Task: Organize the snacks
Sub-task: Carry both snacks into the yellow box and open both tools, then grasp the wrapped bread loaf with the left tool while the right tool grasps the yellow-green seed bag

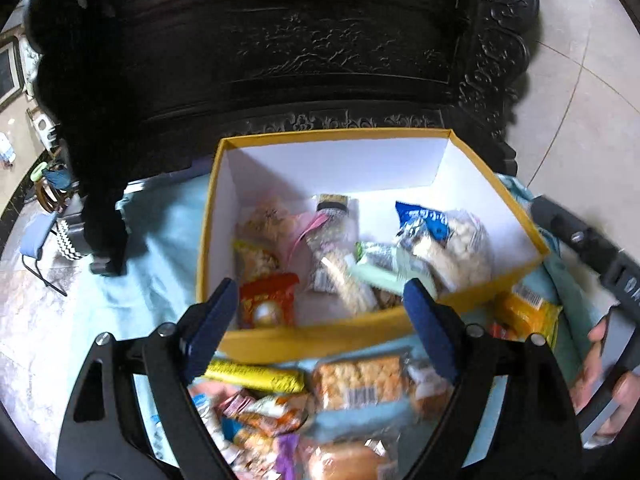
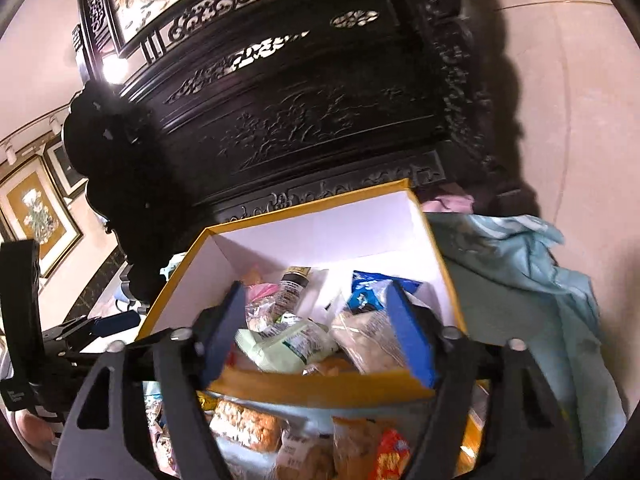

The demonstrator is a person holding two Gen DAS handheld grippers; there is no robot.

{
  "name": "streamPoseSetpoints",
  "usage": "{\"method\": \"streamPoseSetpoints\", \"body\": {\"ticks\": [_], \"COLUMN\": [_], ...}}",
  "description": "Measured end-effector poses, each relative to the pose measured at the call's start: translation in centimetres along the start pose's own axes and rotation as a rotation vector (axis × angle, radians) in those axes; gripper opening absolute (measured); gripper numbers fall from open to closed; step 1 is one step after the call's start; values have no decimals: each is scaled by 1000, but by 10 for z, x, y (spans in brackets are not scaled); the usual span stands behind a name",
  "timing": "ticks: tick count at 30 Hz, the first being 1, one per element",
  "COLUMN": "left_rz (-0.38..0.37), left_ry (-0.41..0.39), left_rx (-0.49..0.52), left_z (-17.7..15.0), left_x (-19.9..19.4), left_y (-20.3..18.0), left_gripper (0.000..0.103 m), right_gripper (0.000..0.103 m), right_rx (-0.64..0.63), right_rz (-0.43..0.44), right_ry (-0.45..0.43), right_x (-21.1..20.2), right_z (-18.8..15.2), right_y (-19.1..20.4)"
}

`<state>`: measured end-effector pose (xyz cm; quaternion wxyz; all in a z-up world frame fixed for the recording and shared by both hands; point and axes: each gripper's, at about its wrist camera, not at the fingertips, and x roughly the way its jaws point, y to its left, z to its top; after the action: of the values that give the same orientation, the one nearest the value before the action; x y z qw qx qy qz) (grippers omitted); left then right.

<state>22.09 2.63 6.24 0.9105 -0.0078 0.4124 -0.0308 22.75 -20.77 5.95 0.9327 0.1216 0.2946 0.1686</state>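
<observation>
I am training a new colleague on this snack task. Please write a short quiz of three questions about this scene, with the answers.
1. True or false: the left gripper holds a snack.
2. What colour is the outside of the box? A) yellow B) red C) green
3. Where do the unsorted snacks lie: inside the box or in front of it?

Key: 1. False, it is open and empty. 2. A. 3. In front of it, on the light blue cloth.

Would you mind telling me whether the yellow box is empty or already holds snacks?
Partly filled: the yellow box holds several snack packets; others lie outside.
</observation>
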Motion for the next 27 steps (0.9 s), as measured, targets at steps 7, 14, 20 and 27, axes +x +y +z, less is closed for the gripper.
{"method": "streamPoseSetpoints", "body": {"ticks": [7,14,20,27], "left_rz": [32,21,19,-8], "left_ry": [13,105,185,197], "left_rx": [14,59,31,-44], "left_z": [-44,-120,-153,-150], "left_x": [-26,-17,5,11], "left_y": [13,-1,-12,-20], "left_gripper": [86,86,86,88], "right_gripper": [101,102,102,102], "right_rx": [-25,20,116,135], "right_rz": [0,-30,-35,-29], "right_ry": [-36,5,66,83], "right_x": [-48,-74,-80,-83], "right_z": [-32,-85,-119,-132], "right_y": [-6,-32,-61,-71]}}
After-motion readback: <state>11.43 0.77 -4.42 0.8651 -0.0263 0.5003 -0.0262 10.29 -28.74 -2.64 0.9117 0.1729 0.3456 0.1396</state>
